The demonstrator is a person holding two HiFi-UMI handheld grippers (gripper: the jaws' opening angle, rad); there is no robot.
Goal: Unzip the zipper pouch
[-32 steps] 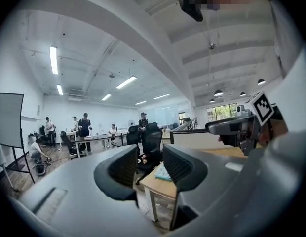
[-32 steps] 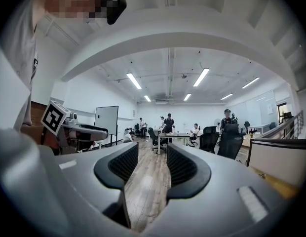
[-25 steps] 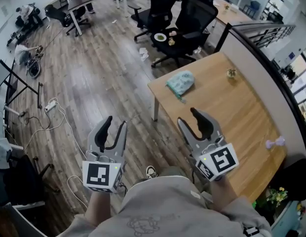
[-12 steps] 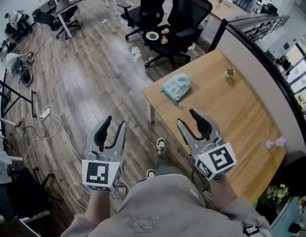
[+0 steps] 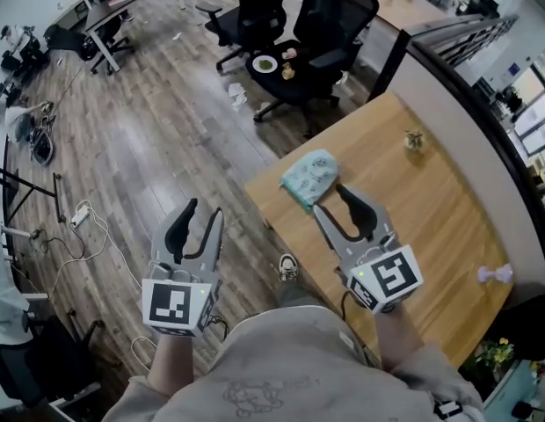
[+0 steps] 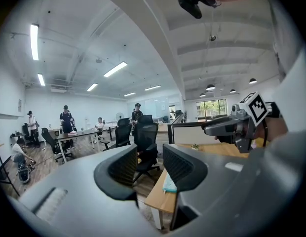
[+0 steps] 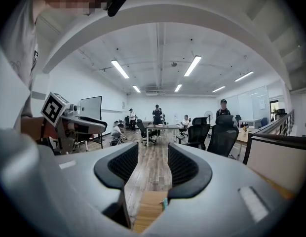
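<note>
Head view: zipper pouch (image 5: 309,176), pale teal & soft-looking, lies flat on the near-left corner of the wooden table (image 5: 422,209), close to the edge. Zip looks shut as far as can be told; pull too small to make out for sure. Right gripper (image 5: 332,202) hovers just beside the pouch's near end, not touching. Its own view shows the jaws moderately apart w/ nothing btwn them, only floor & a sliver of teal at the table corner below. Left gripper (image 5: 205,209) hangs off the table over the wood floor, well apart from the pouch, jaws likewise apart & empty. Judgement: approach step, nothing gripped yet. To do it well, one gripper should pin the fabric at the end where the zip closes & the other pinch the pull tab squarely. Then draw along the zip line, low & parallel to the table, so the limp pouch doesn't bunch or slide off the nearby edge. Left gripper would need to come in over the table first. Further out: black office chairs (image 5: 299,25), small plant-like item (image 5: 415,139) mid-table.
</note>
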